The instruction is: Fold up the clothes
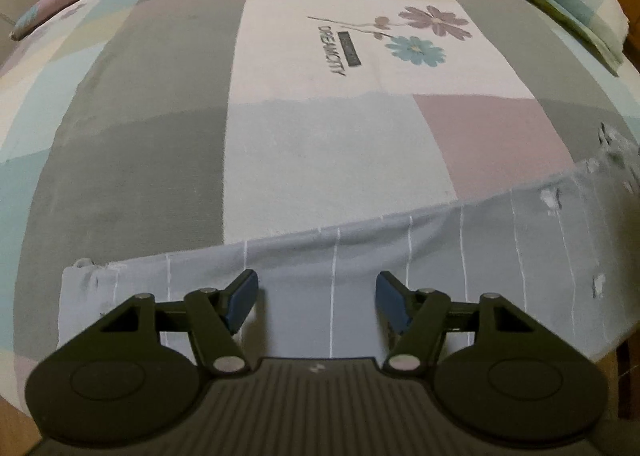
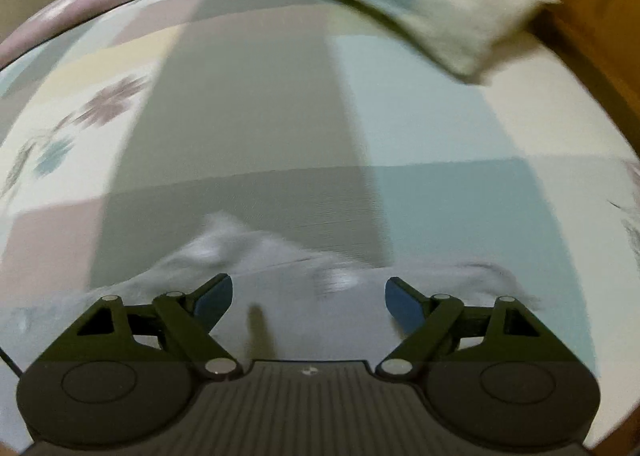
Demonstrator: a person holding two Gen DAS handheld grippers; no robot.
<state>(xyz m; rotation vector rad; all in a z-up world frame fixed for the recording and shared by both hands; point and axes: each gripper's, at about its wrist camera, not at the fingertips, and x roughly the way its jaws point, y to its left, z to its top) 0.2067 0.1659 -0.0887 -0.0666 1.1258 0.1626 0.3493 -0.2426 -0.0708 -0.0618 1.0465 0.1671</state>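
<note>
Nearest the lens, our left gripper [image 1: 316, 300] hung with its blue pads spread apart and nothing between them, pointed steeply down over the grey-blue garment [image 1: 400, 264] with thin white stripes. The cloth lay flat directly beneath and just ahead of the fingertips, its long axis running across the view from a frayed corner at the lower left up toward the right, where small white tufts showed along the edge.

In the right wrist view, which was smeared by motion blur, our right gripper [image 2: 308, 302] also stood wide open and empty, above what we took to be the same garment's other end [image 2: 280, 268], bunched and pale. We could not tell whether either gripper touched the fabric.

We judged both hands about equally near the cloth, each over its own end, so the coming fold would likely turn on taking the far long edge, which lay just beyond the pads.

Under the garment stretched a bedsheet [image 1: 160, 96] in grey, teal, pink and cream blocks, printed with two flowers [image 1: 424, 32] and some lettering. Farther off lay a checked pillow [image 2: 460, 8], and beyond it a brown wooden bed frame [image 2: 592, 16].
</note>
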